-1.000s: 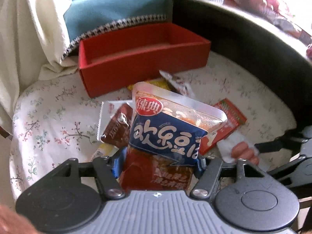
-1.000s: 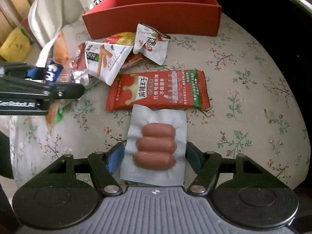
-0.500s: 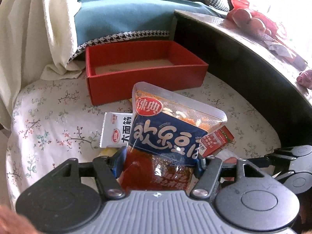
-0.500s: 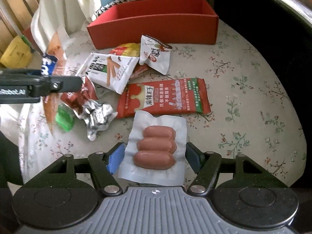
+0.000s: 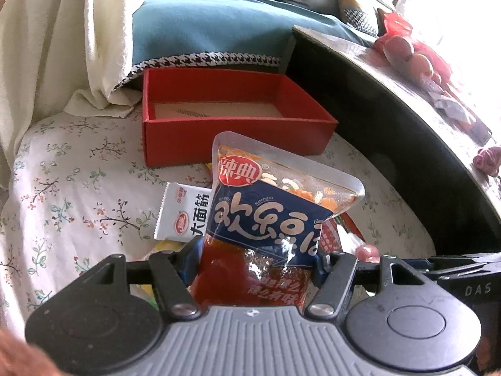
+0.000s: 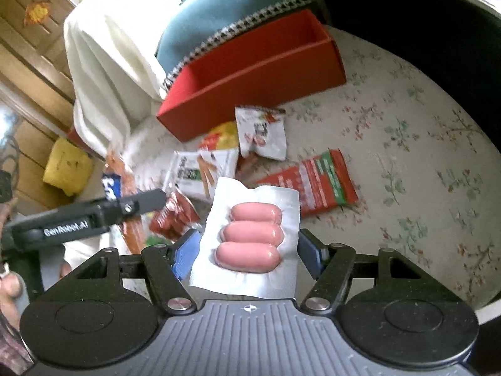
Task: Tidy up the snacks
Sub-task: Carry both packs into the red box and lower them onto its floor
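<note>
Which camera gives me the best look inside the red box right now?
The left wrist view: it faces the red box from above its front wall, showing the pale floor with no snacks on it. The right wrist view shows the same box tilted and from one end, so mostly walls and little of the floor.

Sausage pack (image 6: 250,238) now lifted off the cloth, higher above red box (image 6: 250,72).

Glossy plastic pouch (image 5: 269,216), matt box (image 5: 231,138)
</note>
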Action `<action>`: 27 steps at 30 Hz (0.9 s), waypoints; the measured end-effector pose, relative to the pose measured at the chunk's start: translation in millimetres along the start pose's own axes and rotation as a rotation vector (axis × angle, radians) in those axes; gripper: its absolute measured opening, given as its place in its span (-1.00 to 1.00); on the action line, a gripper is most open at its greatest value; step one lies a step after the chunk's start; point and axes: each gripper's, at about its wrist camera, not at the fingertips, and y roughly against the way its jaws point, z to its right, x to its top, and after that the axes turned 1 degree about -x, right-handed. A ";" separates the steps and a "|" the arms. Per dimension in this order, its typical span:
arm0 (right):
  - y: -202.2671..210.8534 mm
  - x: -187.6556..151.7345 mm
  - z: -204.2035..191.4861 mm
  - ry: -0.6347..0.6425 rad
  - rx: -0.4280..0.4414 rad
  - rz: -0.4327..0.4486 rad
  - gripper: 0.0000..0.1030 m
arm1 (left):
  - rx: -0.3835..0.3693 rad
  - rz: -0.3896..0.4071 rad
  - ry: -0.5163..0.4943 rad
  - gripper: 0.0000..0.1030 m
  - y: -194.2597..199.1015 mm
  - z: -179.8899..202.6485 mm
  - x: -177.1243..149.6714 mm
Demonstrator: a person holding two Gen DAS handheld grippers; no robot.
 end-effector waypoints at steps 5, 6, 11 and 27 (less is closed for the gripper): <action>-1.2 17.9 -5.5 0.009 0.035 0.053 0.43 | 0.001 0.013 0.000 0.13 -3.1 1.7 6.3; -1.9 22.5 -7.3 0.012 0.043 0.067 0.43 | 0.003 0.016 0.001 0.13 -3.6 1.5 7.9; -6.5 52.2 -14.9 0.030 0.069 0.125 0.43 | 0.025 0.053 0.029 0.13 -8.0 -2.6 28.1; -29.5 138.7 -8.5 0.038 0.063 0.247 0.43 | 0.118 0.132 -0.022 0.13 -55.0 -0.1 102.4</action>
